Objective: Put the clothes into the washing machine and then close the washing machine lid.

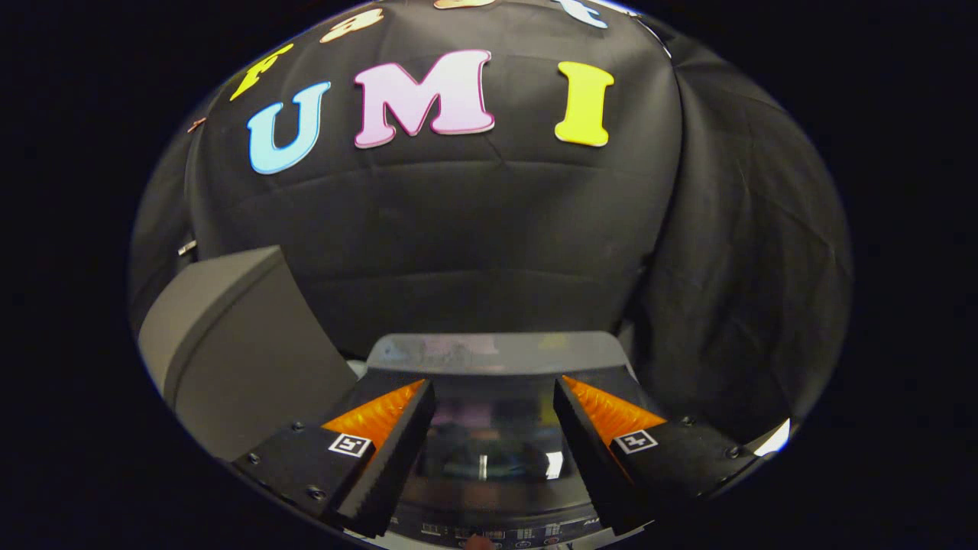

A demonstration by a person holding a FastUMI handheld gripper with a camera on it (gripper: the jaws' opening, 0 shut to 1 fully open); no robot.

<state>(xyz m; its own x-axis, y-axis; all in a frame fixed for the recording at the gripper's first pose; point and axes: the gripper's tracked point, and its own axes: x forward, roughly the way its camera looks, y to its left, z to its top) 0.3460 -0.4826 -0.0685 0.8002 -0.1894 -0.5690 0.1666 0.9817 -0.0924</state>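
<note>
The washing machine (497, 353) stands just ahead of and below my fingers, against the black cloth wall. Its dark glossy glass lid (493, 451) lies flat on top and reflects the room. A strip of control buttons (497, 532) runs along the machine's near edge. My gripper (493, 389) hovers above the lid, open, with nothing between its fingers. Through the gap between the fingers I see the lid and the grey back part of the machine's top.
A large grey box-like body (237, 344) stands to the left of the machine, close to my left finger. Black cloth hangs behind and to the right. A small bit of a fingertip (478, 543) shows at the control strip.
</note>
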